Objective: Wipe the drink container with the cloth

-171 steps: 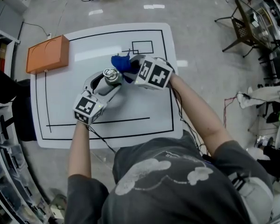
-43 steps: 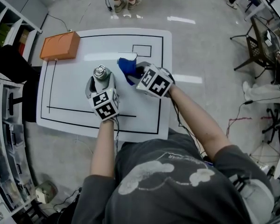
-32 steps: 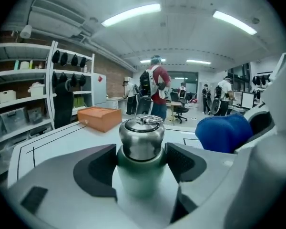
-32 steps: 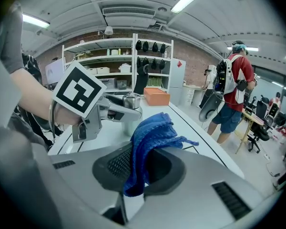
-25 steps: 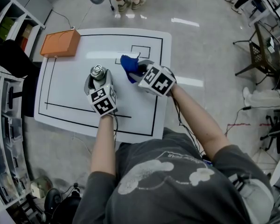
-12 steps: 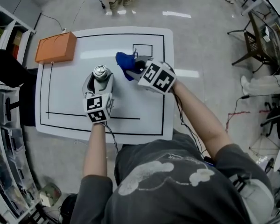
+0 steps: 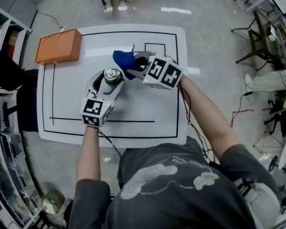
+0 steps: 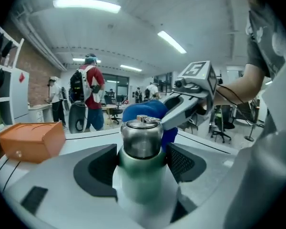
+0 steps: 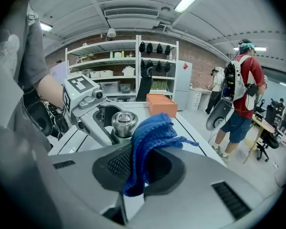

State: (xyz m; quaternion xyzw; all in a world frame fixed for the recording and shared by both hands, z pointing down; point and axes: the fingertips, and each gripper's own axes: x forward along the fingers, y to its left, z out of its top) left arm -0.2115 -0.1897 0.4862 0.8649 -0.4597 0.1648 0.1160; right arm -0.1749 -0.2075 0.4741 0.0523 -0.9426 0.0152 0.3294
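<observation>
A steel drink bottle (image 7: 111, 76) with a green body (image 8: 142, 166) and a metal cap stands upright on the white table (image 7: 66, 109). My left gripper (image 7: 105, 82) is shut on its body. My right gripper (image 7: 136, 67) is shut on a blue cloth (image 7: 123, 62), which bunches between its jaws (image 9: 148, 142). The cloth hangs just beyond the bottle's cap and brushes its far right side. In the left gripper view the cloth (image 8: 148, 111) shows right behind the cap. In the right gripper view the bottle (image 9: 123, 122) stands just left of the cloth.
An orange box (image 7: 58, 46) lies at the table's far left corner. Black lines mark a frame on the tabletop. Shelves (image 9: 119, 75) stand to the left, a chair (image 7: 257, 37) to the right. People (image 8: 88, 99) stand beyond the table's far edge.
The left gripper with the bottle has swung its top toward the right. The right gripper has brought the cloth against the bottle's cap; half a second ago there was a gap.
</observation>
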